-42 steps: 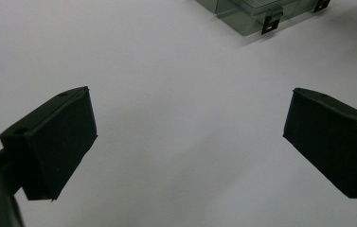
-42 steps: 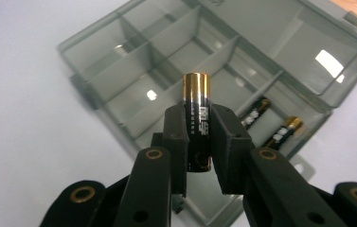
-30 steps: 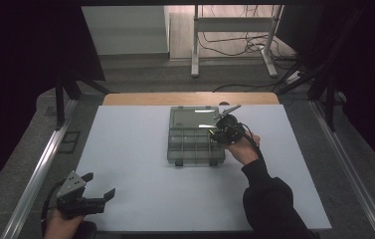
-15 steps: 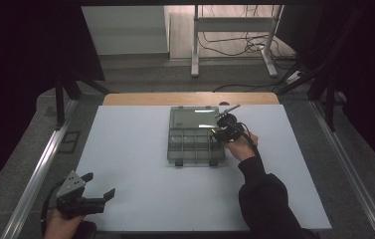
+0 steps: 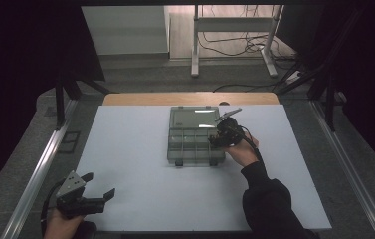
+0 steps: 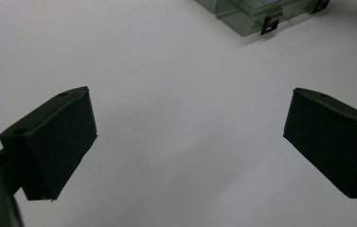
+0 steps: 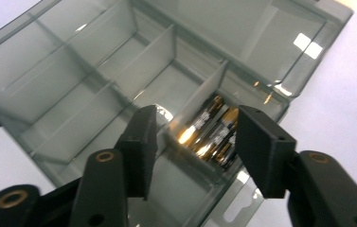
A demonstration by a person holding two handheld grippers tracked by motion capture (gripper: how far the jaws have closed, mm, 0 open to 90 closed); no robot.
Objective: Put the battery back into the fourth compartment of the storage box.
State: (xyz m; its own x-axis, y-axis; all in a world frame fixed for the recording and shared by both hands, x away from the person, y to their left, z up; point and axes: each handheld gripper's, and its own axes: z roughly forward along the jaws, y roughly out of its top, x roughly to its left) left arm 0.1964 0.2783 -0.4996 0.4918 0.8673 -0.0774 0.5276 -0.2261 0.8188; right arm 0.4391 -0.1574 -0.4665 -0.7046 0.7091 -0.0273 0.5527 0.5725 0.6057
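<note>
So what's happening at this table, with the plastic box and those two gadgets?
A person is working with a handheld claw in each hand. The right claw hangs over the open clear plastic box, whose lid lies flat behind it. Its jaws have just been opening, and the batteries lie between them in a corner compartment, seemingly just dropped there. The other compartments look bare. The left claw rests open near the front left corner of the white table, holding nothing.

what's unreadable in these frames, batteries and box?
- Batteries, right gripper view: count and label unclear; glare and the right claw cover parts of them.
- Organizer box, high view: contents too small; the hand covers its right edge.
- Box, left gripper view: cut off by the top edge.
</note>
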